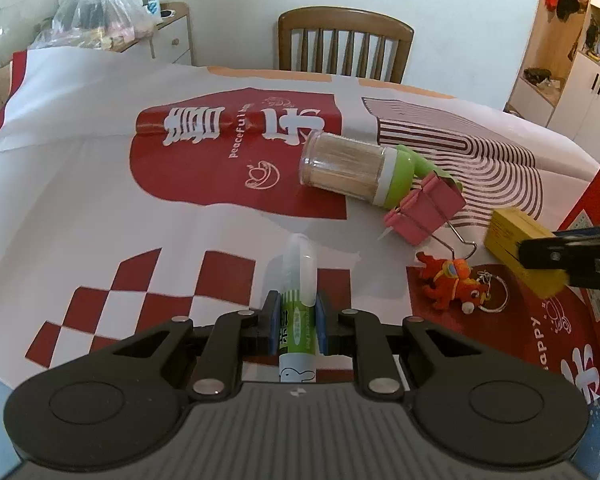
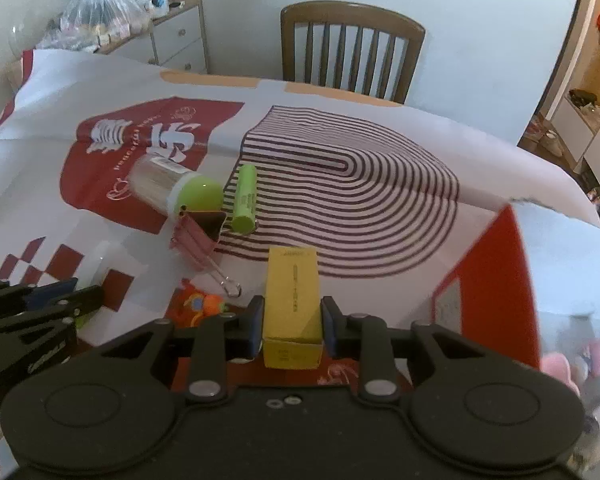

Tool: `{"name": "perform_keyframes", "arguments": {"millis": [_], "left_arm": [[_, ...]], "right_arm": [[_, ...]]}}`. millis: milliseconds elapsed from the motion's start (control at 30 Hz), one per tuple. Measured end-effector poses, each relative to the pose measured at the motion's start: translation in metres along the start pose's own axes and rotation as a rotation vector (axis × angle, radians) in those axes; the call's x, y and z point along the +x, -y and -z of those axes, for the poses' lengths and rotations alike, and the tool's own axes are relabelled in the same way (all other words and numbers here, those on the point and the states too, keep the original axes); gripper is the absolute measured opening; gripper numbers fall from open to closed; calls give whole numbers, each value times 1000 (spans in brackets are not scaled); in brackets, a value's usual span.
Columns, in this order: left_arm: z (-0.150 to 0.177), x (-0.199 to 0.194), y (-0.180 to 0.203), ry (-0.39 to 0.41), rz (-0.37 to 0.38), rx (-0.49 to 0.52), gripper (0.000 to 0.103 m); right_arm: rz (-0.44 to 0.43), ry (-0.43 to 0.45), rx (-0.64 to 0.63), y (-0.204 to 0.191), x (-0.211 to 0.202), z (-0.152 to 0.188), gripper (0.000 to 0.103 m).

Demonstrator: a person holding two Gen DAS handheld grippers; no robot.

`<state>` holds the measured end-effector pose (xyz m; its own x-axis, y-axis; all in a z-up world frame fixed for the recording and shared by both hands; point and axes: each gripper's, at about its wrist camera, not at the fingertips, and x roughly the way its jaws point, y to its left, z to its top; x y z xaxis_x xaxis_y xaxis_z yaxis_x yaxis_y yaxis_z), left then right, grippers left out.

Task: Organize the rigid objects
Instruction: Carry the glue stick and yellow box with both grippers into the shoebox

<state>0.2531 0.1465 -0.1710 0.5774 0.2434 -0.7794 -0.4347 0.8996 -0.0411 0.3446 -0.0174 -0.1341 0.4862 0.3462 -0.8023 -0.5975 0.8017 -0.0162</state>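
A dining room with a wooden chair (image 1: 345, 42) at the far edge; the surface (image 1: 80, 128) is covered with a red and white printed cloth. At its right edge stands a red box (image 2: 496, 280); what is inside, I cannot tell.

I judge the step in hand is carrying: both tools hold something. The right gripper (image 2: 292, 322) has its jaws closed on a yellow box (image 2: 293, 300), raised above the cloth near the red box. The left gripper (image 1: 298, 322) has its jaws closed on a green pen (image 1: 297, 312) with a clear cap.

In the middle of the surface lie a toothpick jar (image 1: 352, 168) on its side, full of toothpicks, with a pink binder clip (image 1: 424, 210) touching its lid; a green battery (image 2: 245, 199); and an orange toy keychain (image 1: 452, 284).

The next move probably calls for placing both held things in one place without knocking the others.
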Motion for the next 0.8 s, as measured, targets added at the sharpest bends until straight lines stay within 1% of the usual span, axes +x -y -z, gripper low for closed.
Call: {"name": "perform_keyframes", "arguments": {"millis": [233,467,800], "left_arm": [[5,-18,-3,-29,42,-31,17],[2,-55,9,4,105,-24,17],[-11,-113,51,78,196,25,17]], "right_arm": [[-23,47,25,5,-39,12,28],[-46,104,43,11,-80,20,28],[-62,180,71,36,-134,33,28]]}}
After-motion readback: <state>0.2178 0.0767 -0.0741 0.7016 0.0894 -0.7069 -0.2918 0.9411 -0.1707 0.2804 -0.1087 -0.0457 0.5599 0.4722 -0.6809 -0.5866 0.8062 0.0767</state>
